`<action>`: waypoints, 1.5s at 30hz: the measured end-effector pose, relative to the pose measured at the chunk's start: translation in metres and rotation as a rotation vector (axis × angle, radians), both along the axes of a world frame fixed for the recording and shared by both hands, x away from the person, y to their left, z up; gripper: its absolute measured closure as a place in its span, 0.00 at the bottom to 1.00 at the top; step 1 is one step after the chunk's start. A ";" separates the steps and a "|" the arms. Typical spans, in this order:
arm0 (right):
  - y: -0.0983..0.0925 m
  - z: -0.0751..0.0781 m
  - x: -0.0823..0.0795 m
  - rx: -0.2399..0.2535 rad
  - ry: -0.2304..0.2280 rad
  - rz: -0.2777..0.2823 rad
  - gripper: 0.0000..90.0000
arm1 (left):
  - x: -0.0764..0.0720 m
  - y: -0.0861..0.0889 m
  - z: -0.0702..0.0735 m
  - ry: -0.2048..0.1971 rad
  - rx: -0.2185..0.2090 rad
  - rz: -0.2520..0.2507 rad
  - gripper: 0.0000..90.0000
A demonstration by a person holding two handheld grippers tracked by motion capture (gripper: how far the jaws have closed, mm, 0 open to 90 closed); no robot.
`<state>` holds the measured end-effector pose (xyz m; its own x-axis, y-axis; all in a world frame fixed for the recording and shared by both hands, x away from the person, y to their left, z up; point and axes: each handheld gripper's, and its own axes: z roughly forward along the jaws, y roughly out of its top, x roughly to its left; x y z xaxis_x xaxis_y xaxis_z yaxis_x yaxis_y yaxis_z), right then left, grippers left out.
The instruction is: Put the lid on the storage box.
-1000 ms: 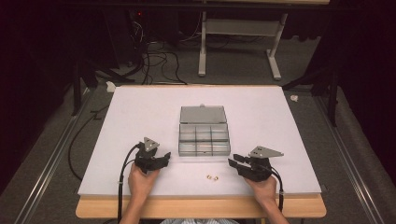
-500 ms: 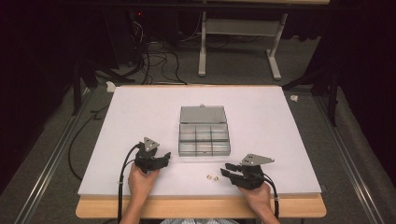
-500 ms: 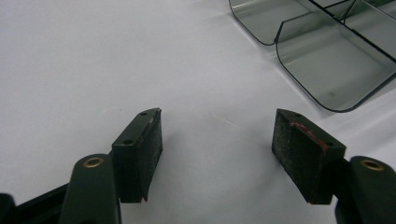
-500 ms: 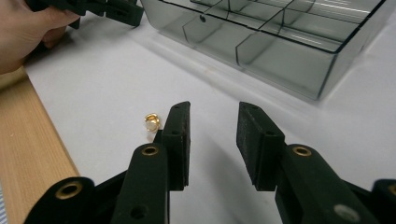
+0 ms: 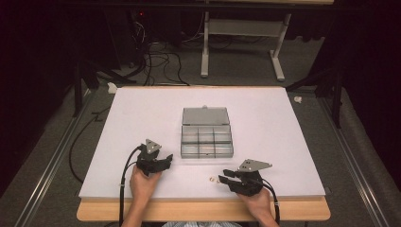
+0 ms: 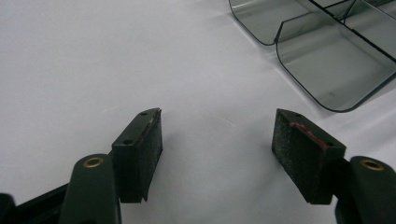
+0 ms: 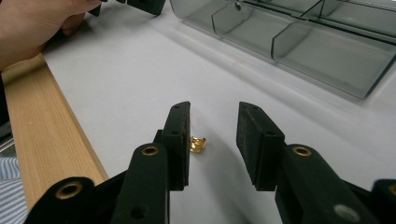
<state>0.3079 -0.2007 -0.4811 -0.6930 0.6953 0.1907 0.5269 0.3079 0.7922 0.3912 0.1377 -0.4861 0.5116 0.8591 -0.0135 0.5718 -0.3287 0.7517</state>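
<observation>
A grey clear plastic compartment box (image 5: 206, 142) lies in the middle of the white mat with its lid (image 5: 205, 116) folded back. A small gold piece (image 5: 213, 178) rests on the mat in front of the box. My right gripper (image 5: 224, 176) stands open just right of it. In the right gripper view the gold piece (image 7: 198, 143) lies beside the left jaw, partly hidden behind it, and the right gripper (image 7: 214, 109) holds nothing. My left gripper (image 5: 165, 162) rests open on the mat left of the box. Bare mat lies between the jaws of the left gripper (image 6: 217, 126), and the box's corner compartments (image 6: 336, 65) are at the upper right.
The white mat (image 5: 142, 109) covers a wooden table whose front edge (image 7: 46, 140) is close to my right gripper. The person's other hand (image 7: 32, 23) is at the far left of the right gripper view. Cables and a white stand's legs (image 5: 236, 47) are on the floor beyond the table.
My right gripper has moved left and nearer the table's front edge, up to the gold piece. The left gripper and the box have stayed in place.
</observation>
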 end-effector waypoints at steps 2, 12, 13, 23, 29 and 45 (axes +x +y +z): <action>0.001 0.000 0.000 0.000 0.000 0.004 0.73 | 0.000 0.000 0.000 0.000 0.000 0.000 0.37; 0.008 -0.002 -0.001 -0.025 0.001 0.033 0.72 | 0.000 0.000 0.000 0.000 0.000 0.000 0.37; 0.009 -0.002 0.000 -0.028 0.002 0.036 0.72 | 0.000 0.000 0.000 0.000 0.000 0.000 0.37; 0.013 -0.004 0.001 -0.040 0.006 0.042 0.73 | 0.000 0.000 0.000 0.000 0.000 0.000 0.37; 0.014 -0.005 0.001 -0.059 0.001 0.044 0.75 | 0.000 0.000 0.000 0.000 0.001 0.000 0.37; 0.016 -0.005 0.000 -0.111 -0.026 0.035 0.88 | 0.000 0.000 0.000 0.000 0.000 0.000 0.37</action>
